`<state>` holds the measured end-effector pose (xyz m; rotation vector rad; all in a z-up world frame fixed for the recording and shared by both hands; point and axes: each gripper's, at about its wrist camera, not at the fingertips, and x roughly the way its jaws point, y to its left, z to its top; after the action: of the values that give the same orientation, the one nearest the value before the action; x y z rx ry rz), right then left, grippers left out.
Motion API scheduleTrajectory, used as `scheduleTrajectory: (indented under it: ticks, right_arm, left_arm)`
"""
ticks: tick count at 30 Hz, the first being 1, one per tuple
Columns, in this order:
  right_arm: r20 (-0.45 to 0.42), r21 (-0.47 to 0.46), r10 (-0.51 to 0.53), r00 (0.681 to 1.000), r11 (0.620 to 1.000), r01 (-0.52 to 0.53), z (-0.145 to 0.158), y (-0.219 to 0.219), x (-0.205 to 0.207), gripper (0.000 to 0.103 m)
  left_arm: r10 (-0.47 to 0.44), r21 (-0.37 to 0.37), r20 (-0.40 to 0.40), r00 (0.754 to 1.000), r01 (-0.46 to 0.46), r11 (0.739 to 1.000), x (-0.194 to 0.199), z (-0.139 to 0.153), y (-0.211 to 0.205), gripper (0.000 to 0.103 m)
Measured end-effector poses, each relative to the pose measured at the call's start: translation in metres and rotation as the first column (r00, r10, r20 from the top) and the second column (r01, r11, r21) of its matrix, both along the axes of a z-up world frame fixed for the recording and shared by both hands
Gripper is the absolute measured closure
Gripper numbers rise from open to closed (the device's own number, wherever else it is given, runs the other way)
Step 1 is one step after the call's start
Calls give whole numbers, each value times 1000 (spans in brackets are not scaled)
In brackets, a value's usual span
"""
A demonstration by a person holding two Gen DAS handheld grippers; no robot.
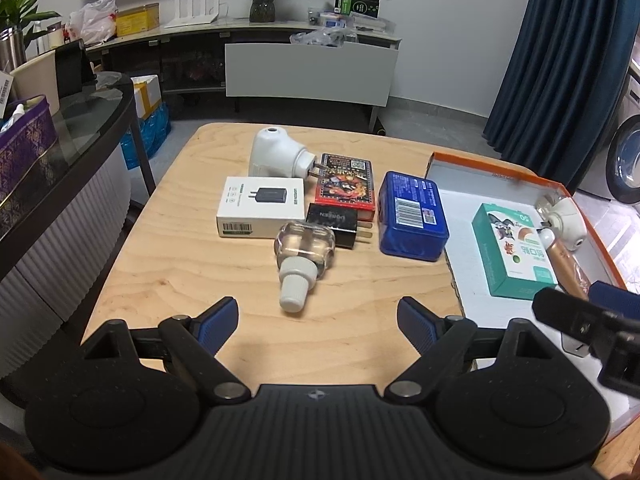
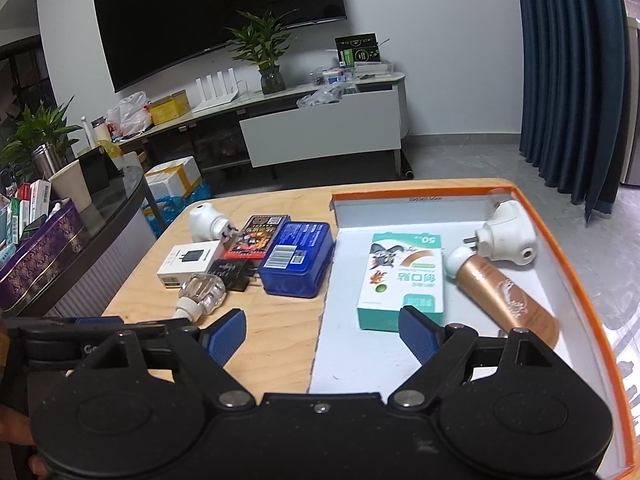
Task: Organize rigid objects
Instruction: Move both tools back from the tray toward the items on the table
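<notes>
My left gripper [image 1: 318, 316] is open above the wooden table [image 1: 168, 280], just short of a clear bottle [image 1: 302, 256] that lies on its side with its white cap toward me. Behind the bottle are a white charger box [image 1: 260, 206], a black charger [image 1: 336, 220], a red box [image 1: 346, 186], a white plug-in device [image 1: 278, 152] and a blue box [image 1: 412, 216]. My right gripper [image 2: 322, 328] is wide open and empty over the left edge of the orange-rimmed tray [image 2: 400, 360]. The tray holds a green box [image 2: 404, 276], a gold tube [image 2: 508, 300] and a white plug-in device [image 2: 508, 240].
A glass-topped counter [image 1: 92, 108] with a purple box stands left of the table. A TV stand [image 1: 312, 68] with a plant and clutter runs along the back wall. A blue curtain [image 1: 560, 40] hangs at the right. Bare wood lies at the table's near left.
</notes>
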<state>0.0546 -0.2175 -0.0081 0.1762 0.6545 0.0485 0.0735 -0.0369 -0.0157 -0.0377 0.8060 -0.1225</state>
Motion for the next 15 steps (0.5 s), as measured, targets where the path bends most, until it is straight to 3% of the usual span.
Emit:
scheduleTrajectory:
  ticks: [15]
  right_arm:
    - [-26, -21, 2, 1000, 1000, -3, -9, 10, 16, 5]
  left_arm:
    - [-9, 29, -15, 1000, 9, 1000, 50, -25, 5, 15]
